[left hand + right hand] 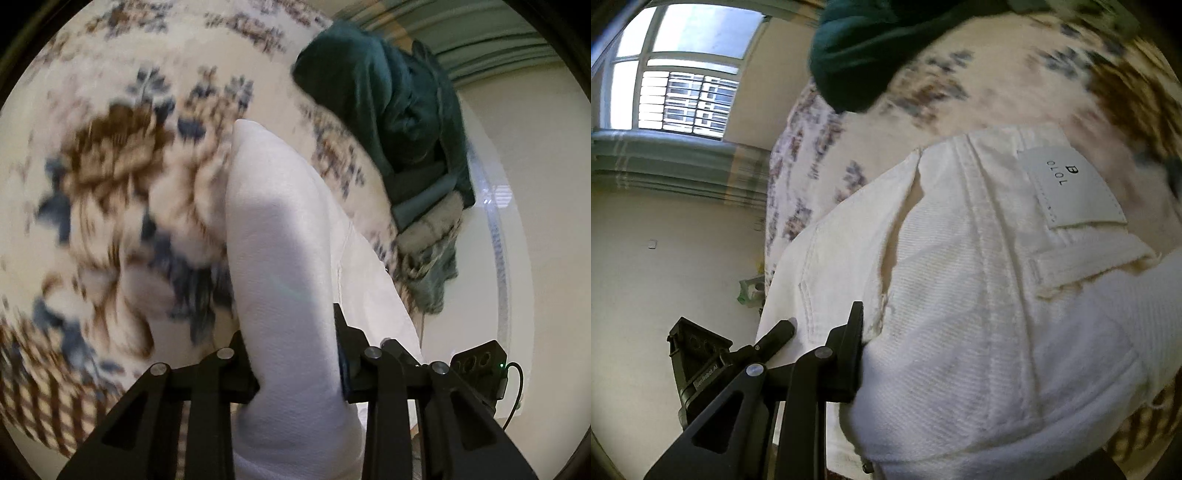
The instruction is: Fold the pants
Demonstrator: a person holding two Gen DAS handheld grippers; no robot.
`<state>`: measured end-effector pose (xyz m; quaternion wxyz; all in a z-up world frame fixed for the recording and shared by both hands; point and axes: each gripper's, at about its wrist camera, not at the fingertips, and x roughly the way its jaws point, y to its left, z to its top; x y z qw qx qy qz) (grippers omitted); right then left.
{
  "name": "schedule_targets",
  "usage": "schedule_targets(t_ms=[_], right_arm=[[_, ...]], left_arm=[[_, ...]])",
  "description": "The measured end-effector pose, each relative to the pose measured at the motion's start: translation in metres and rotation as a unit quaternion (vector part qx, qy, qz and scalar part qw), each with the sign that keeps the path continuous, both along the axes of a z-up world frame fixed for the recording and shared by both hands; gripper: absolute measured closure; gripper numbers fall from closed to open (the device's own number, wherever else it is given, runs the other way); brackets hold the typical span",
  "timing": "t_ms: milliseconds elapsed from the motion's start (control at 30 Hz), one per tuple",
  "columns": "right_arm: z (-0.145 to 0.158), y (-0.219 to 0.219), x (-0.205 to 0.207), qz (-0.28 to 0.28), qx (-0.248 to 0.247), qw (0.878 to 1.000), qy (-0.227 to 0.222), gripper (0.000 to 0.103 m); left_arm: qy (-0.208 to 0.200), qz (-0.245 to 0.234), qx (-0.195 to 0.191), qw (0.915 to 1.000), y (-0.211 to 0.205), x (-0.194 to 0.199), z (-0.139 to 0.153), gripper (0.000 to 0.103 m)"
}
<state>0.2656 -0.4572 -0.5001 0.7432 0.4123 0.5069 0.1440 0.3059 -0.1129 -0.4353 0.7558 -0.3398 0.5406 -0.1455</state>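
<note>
**A:** So where are the white twill cotton pants point(960, 280) at?

**B:** Hanging above the cream floral-patterned bedspread point(122, 177), bunched up. Waistband's showing, with a white rectangular brand label point(1071, 184) and a frayed belt loop.

**A:** Grippers?

**B:** Left black two-finger gripper point(295, 373) is clamped on a thick fold of the pants. Right black two-finger gripper point(827, 328) pinches the waistband edge. Dark green blanket point(384, 122) sits further back on the bedspread.

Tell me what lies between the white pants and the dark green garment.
Only bare floral bedspread separates the white pants from the dark green garment, clearest in the right wrist view.
</note>
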Motion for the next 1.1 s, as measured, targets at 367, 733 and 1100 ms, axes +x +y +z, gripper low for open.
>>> schedule_targets(t_ms=[367, 733, 1100], right_arm=[[0.022, 0.182, 0.2, -0.001, -0.012, 0.999, -0.047, 0.08], [-0.089, 0.367, 0.363, 0.038, -0.022, 0.999, -0.031, 0.079], [-0.129, 0.368, 0.321, 0.081, -0.146, 0.983, 0.072, 0.029]], left_arm=[[-0.049, 0.004, 0.002, 0.9988, 0.16, 0.171, 0.023, 0.075], [-0.041, 0.024, 0.04, 0.998, 0.329, 0.319, -0.076, 0.075], [-0.012, -0.002, 0.112, 0.9936, 0.353, 0.271, -0.116, 0.053]])
